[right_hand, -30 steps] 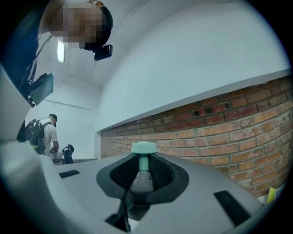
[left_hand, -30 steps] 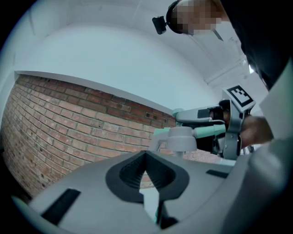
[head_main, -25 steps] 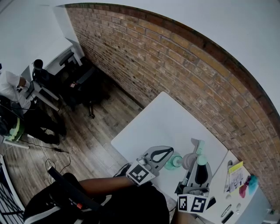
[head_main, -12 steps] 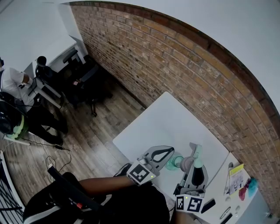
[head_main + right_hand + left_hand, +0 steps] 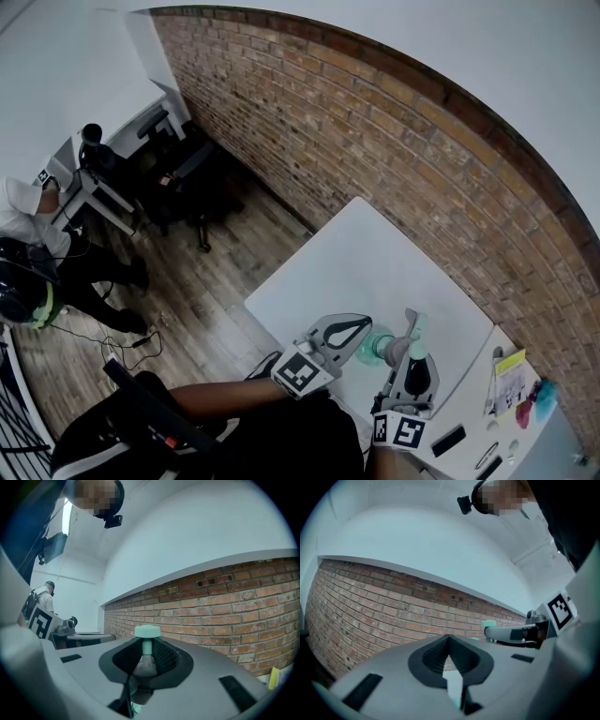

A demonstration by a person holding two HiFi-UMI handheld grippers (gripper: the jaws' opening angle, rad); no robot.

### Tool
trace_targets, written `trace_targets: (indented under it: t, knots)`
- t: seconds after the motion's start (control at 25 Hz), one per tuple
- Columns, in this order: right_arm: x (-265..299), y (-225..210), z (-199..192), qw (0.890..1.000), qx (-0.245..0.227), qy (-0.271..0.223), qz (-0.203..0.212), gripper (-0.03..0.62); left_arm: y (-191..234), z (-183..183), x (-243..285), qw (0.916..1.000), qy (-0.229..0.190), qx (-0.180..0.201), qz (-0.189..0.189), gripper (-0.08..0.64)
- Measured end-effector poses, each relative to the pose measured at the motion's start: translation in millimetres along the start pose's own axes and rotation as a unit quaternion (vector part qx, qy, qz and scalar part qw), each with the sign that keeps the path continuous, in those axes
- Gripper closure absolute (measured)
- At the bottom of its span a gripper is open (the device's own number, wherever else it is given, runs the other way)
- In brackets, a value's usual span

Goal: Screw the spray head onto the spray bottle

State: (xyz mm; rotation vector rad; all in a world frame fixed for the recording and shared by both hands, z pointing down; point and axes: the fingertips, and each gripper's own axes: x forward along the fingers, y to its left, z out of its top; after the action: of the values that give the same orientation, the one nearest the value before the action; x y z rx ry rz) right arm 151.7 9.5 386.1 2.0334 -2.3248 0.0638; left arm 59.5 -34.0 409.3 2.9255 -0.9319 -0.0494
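As the light, squashy bottle (image 5: 372, 349) sits over the near surface (image 5: 356, 253) in the left gripper's (image 5: 449, 656) closed jaws, we'd hold it where it's stiffest. The right gripper's (image 5: 146, 660) barely parted jaws clamp the head (image 5: 147, 632).

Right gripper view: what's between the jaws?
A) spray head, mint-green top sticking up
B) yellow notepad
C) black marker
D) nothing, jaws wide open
A: the right gripper is closed on the spray head, whose mint-green top rises above the jaw pads.
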Motion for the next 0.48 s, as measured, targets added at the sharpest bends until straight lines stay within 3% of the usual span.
trace_targets:
  t: [0.12, 0.24, 0.48]
  knots:
    - [0.4, -0.1, -7.7, 1.000, -0.010, 0.003, 0.001, 0.525, 0.3, -0.9, -1.2, 1.0000, 0.004, -0.004, 0.000, 0.560]
    - [1.5, -1.1, -19.4, 1.000, -0.011, 0.008, 0.001, 0.525, 1.7, 4.3, -1.1, 0.9991, -0.007, -0.040, 0.011, 0.561]
    - [5.5, -1.0, -41.4, 1.000, -0.013, 0.024, 0.001, 0.525, 8.6, 8.5, -5.9, 0.9968, -0.015, -0.073, 0.028, 0.560]
